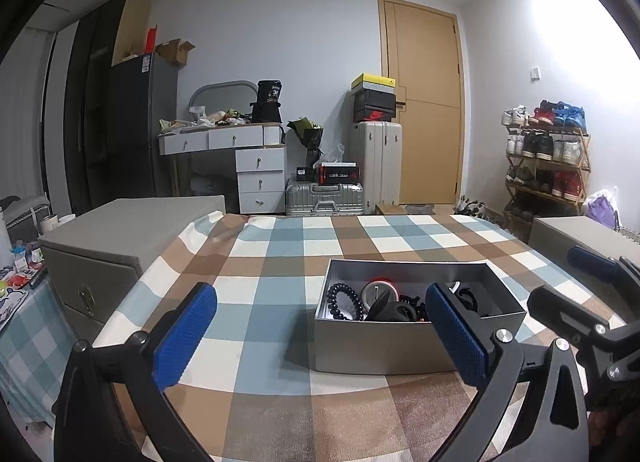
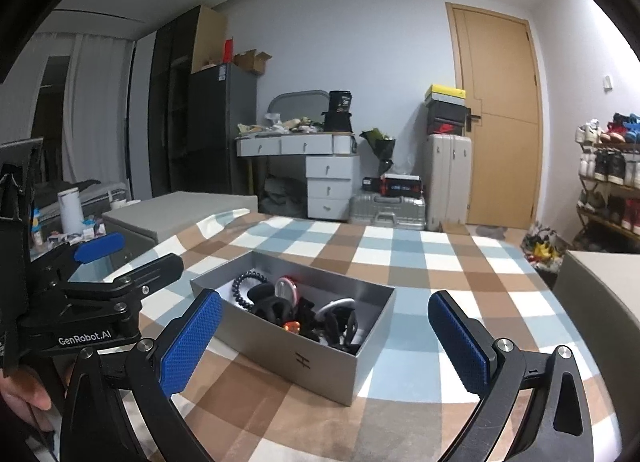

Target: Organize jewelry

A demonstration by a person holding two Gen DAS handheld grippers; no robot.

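While unheld, box [image 2: 316, 358] before parted jaws.

The desk [image 1: 280, 246] is spread with a checked cloth [image 1: 248, 414] of blue, brown and white squares, and directly on it, right of the middle in the left wrist view, sits one open grey box [image 1: 384, 350] holding a jumble of small dark accessories.

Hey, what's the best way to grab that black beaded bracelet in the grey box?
Judging from both views, come straight down from above with the right gripper. Pinch the black beaded bracelet on its arc nearest the grey box corner, where the beads lie clear of the tangled hair clips.
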